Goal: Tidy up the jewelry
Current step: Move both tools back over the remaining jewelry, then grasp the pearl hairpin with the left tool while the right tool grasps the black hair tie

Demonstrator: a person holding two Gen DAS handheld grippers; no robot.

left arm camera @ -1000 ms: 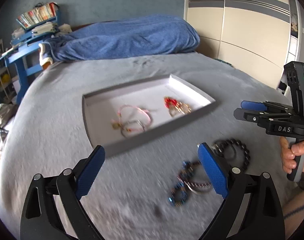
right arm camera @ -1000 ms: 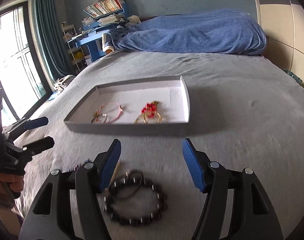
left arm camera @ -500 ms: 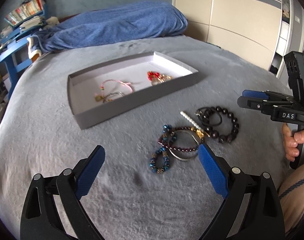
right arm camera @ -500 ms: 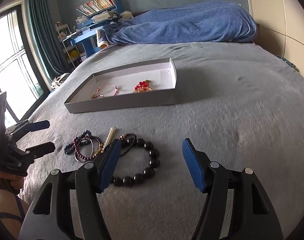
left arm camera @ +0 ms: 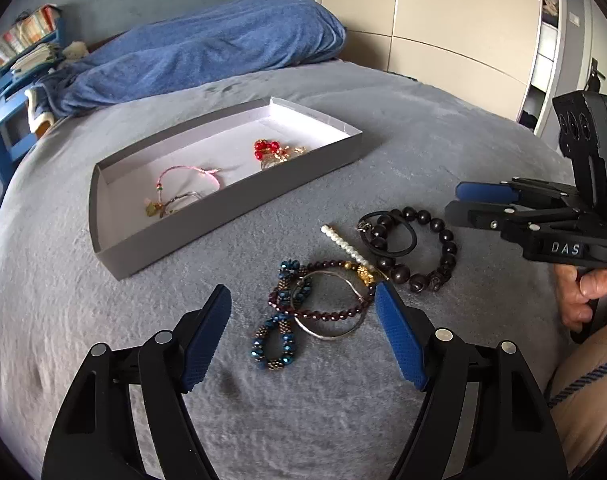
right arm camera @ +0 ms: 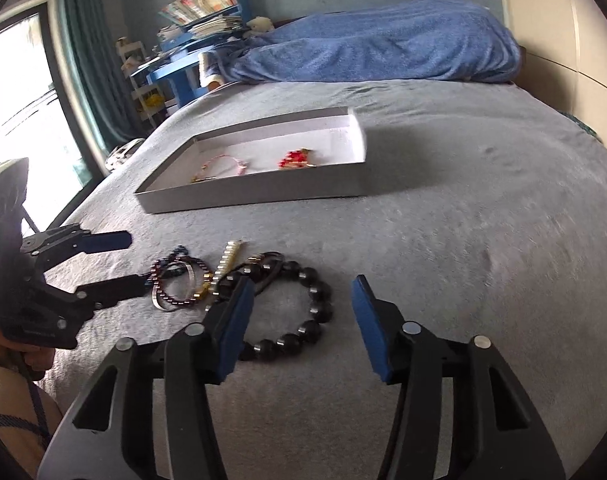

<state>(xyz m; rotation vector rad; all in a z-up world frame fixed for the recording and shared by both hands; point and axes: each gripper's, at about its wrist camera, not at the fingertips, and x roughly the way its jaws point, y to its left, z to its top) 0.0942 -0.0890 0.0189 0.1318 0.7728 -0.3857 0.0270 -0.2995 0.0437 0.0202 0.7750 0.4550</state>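
Step in hand: approach to loose jewelry pile (left arm camera: 335, 276) at frame centre, on grey blanket (left arm camera: 443, 128).
Left gripper (left arm camera: 303, 300) and right gripper (right arm camera: 299, 292) both unclenched, jaws just narrowing, nothing gripped.
Grey tray (left arm camera: 239, 208) at upper left, two pieces inside.
Next, probably: lower over dark bead bracelet (right arm camera: 303, 312), pinch, carry to tray.

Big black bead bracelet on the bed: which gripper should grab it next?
Probably right. The right gripper hangs open just over the black bead bracelet, jaws closing, nothing pinched. The left gripper sits over the blue and purple bracelets instead.
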